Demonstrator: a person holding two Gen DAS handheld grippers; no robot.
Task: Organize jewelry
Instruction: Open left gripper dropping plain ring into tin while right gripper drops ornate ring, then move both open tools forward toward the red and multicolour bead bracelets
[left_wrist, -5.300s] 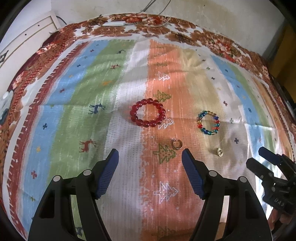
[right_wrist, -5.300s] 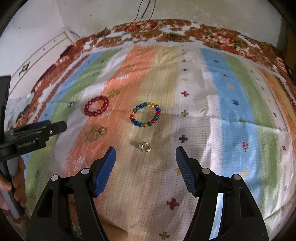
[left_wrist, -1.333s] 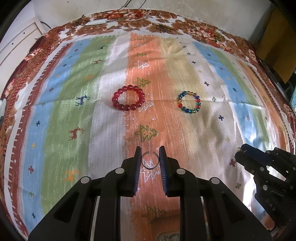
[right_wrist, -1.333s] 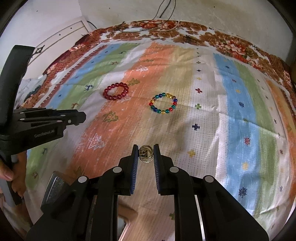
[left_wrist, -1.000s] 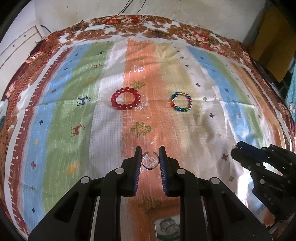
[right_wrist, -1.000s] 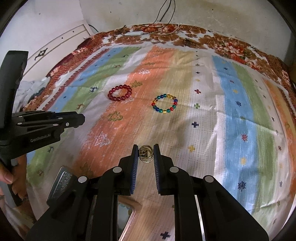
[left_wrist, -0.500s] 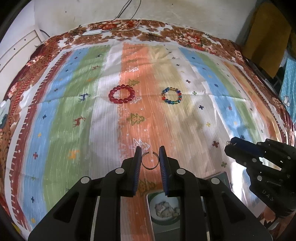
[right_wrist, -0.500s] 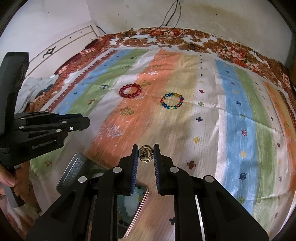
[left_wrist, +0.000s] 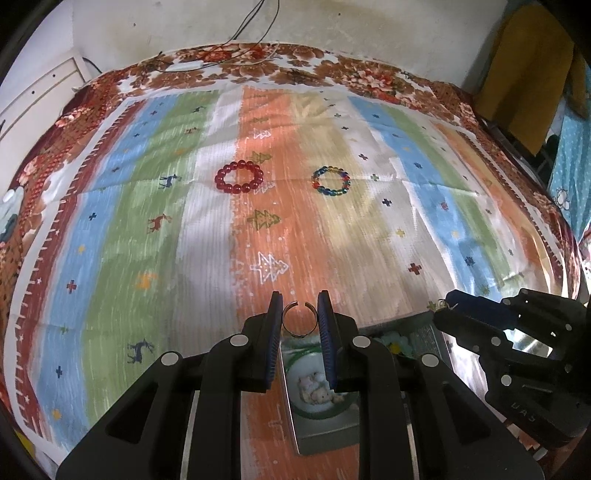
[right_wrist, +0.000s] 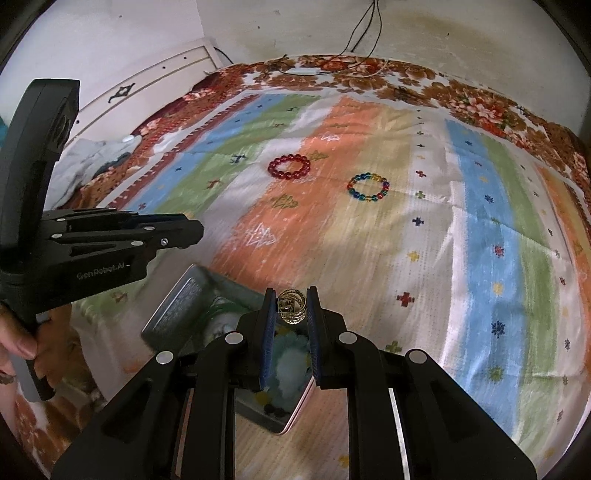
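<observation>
My left gripper (left_wrist: 300, 317) is shut on a thin silver open ring (left_wrist: 300, 320) and holds it above the near edge of an open metal tin (left_wrist: 325, 428). My right gripper (right_wrist: 291, 312) is shut on a gold ring (right_wrist: 291, 311) over the same tin (right_wrist: 177, 314), whose lid stands open. A red bead bracelet (left_wrist: 239, 177) and a multicoloured bead bracelet (left_wrist: 331, 180) lie on the striped cloth further back; they also show in the right wrist view, the red bracelet (right_wrist: 289, 167) and the multicoloured bracelet (right_wrist: 368, 188).
The striped patterned cloth (left_wrist: 110, 221) covers a bed. A white cabinet (right_wrist: 147, 88) stands at the left, cables (left_wrist: 221, 55) lie at the far edge. A yellow garment (left_wrist: 524, 74) hangs at the right. Crumpled fabric (right_wrist: 96, 158) lies at the bed's left side.
Both grippers, each holding its ring, have pulled back toward the near edge of the bed. The open tin has come into view beneath them. The bracelets have not moved.
</observation>
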